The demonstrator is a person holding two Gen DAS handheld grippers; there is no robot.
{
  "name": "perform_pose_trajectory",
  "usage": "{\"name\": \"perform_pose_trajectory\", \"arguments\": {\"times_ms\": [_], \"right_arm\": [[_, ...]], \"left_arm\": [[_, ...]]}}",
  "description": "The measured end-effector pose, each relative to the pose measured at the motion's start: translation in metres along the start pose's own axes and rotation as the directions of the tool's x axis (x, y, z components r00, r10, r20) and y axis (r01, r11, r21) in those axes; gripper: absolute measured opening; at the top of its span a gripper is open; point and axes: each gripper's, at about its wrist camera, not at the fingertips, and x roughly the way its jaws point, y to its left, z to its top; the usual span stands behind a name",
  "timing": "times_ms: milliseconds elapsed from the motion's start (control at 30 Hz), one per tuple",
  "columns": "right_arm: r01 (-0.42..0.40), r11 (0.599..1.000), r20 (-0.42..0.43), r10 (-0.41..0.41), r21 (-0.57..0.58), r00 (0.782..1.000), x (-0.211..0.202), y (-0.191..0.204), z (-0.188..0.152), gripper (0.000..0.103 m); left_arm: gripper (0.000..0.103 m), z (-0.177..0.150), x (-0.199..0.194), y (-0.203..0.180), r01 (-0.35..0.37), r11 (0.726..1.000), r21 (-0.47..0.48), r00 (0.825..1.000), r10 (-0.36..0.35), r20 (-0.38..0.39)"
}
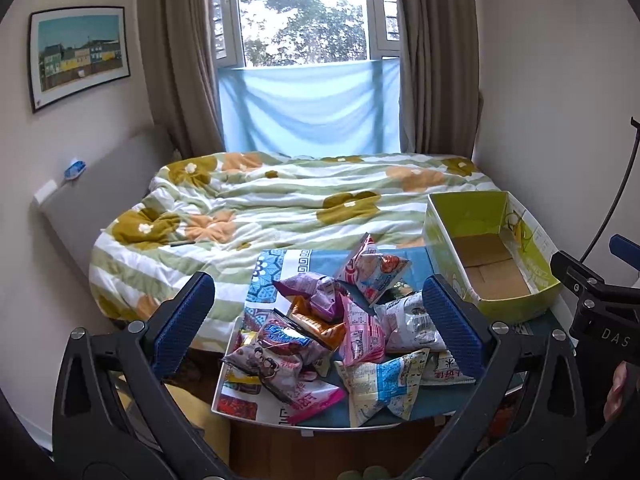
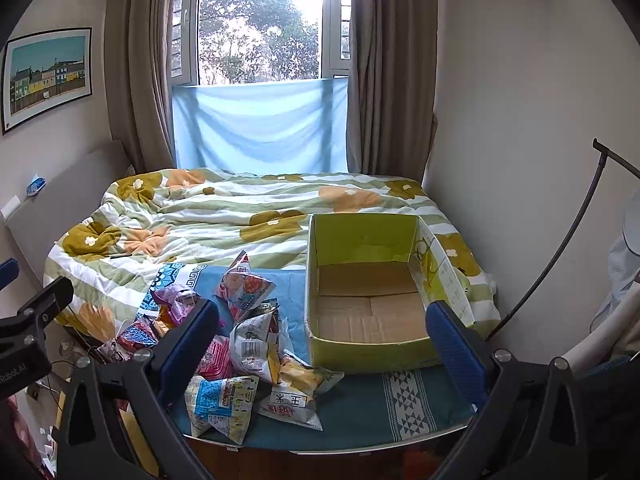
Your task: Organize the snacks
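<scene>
Snacks (image 1: 328,332) lie in a loose heap on the table (image 2: 360,412), just left of the green box (image 2: 368,304), which has nothing in it. Both tongs hover short of the table: left gripper (image 1: 320,320) w/ jaws wide apart, framing the heap, holding nothing; right gripper (image 2: 324,344) also spread wide and holding nothing, aimed btwn heap and box. Judging by that, sorting hasn't begun; this looks like the approach to the 1st pick. Next move prob calls for dropping onto one top bag, e.g. the white bag (image 2: 252,344) nearest the box, pinching a crimped edge, then lifting it over the box wall.
</scene>
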Motion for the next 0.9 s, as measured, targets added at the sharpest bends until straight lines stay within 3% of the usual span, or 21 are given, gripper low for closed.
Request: {"name": "perform_pose_trajectory", "arguments": {"times_ms": [900], "right_arm": [[-0.005,1.0,-0.002,0.005,0.002,1.0,0.0009,-0.0025,0.0002,0.103]], "left_arm": [[0.102,-0.0011,0.0026,-0.0032,0.008,1.0,-0.008,1.0,-0.008,-0.02]]}}
